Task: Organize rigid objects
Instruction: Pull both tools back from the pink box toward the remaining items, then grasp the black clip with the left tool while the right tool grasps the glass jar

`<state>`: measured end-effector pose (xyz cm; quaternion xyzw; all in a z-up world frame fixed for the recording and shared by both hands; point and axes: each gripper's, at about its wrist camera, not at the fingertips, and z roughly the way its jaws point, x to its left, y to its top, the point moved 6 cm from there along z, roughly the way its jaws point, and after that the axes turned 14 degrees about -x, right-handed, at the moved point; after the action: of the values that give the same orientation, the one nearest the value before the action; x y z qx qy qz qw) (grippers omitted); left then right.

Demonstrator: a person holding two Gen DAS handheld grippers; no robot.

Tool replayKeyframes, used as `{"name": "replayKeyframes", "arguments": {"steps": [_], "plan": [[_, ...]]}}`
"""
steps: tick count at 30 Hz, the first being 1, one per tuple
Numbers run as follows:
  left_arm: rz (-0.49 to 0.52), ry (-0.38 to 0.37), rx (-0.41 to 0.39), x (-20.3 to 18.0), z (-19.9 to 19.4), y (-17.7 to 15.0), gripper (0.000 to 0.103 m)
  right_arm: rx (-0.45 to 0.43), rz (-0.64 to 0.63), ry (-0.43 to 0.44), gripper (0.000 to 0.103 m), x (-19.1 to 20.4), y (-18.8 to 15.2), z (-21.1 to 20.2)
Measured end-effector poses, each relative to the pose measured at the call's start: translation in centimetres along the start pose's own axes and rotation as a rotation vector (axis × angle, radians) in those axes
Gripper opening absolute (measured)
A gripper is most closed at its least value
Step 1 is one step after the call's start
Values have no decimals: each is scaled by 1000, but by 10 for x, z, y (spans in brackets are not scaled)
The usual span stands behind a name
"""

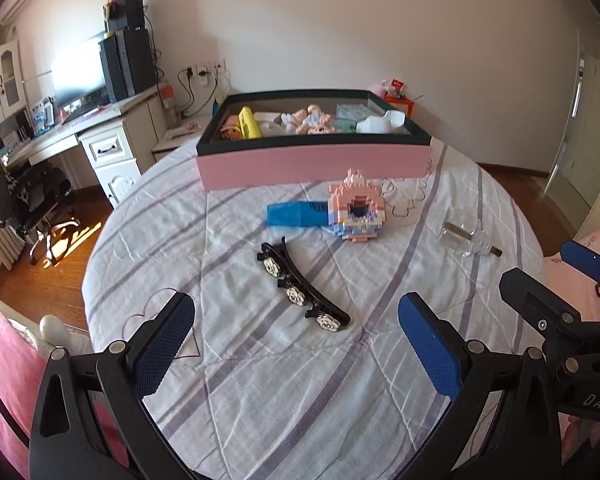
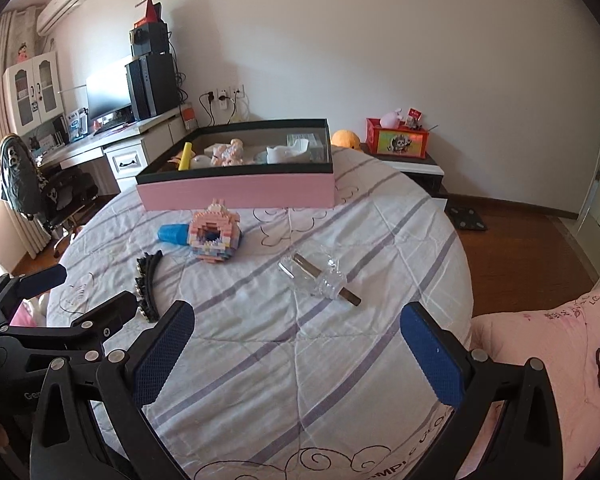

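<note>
My left gripper [image 1: 296, 344] fills the bottom of its frame, jaws spread wide and holding nothing; my right gripper [image 2: 298, 346] sits the same way, wide open and empty. Both hover over the striped bedspread [image 1: 260, 380].

Four loose things lie on it. Nearest my left gripper, at centre frame, is one black hair clip [image 1: 300, 286] with three white flowers. Nearest my right, at centre frame, is one clear glass bottle [image 2: 316, 276] on its side. Farther up sit one pink brick toy [image 1: 356, 212] and one blue tube [image 1: 294, 214], touching each other.

Beyond them, across the upper middle, stands one pink box [image 1: 312, 164] with a dark rim. Inside are a yellow tube [image 1: 249, 123], a doll [image 1: 312, 120], a white jug [image 1: 382, 122] and more I cannot make out.

Only the right view shows the red box [image 2: 398, 142] and the orange plush toy [image 2: 346, 138] fully behind the bed, at upper right.
</note>
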<state>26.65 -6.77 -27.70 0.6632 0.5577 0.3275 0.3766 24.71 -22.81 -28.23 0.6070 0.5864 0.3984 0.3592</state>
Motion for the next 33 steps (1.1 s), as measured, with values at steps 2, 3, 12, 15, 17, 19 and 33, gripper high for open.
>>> {"name": "replayKeyframes", "arguments": {"steps": [2, 3, 12, 15, 17, 19, 33], "plan": [[-11, 6, 21, 1, 10, -6, 103, 21, 10, 1, 103, -3, -6, 11], [-13, 11, 28, 1, 16, -8, 103, 31, 14, 0, 103, -4, -8, 16], [-21, 27, 105, 4, 54, -22, 103, 80, 32, 0, 103, -16, -21, 52], [-24, 12, 91, 6, 55, -22, 100, 90, 33, -6, 103, -19, -21, 61], [-2, 11, 81, 7, 56, -22, 86, 96, 33, -6, 103, -20, -20, 67], [19, -2, 63, 8, 54, -20, 66, 107, 25, -6, 103, -19, -20, 73], [35, -27, 24, 8, 50, -11, 20, 160, -47, 32, 59, -7, -12, 96]]}}
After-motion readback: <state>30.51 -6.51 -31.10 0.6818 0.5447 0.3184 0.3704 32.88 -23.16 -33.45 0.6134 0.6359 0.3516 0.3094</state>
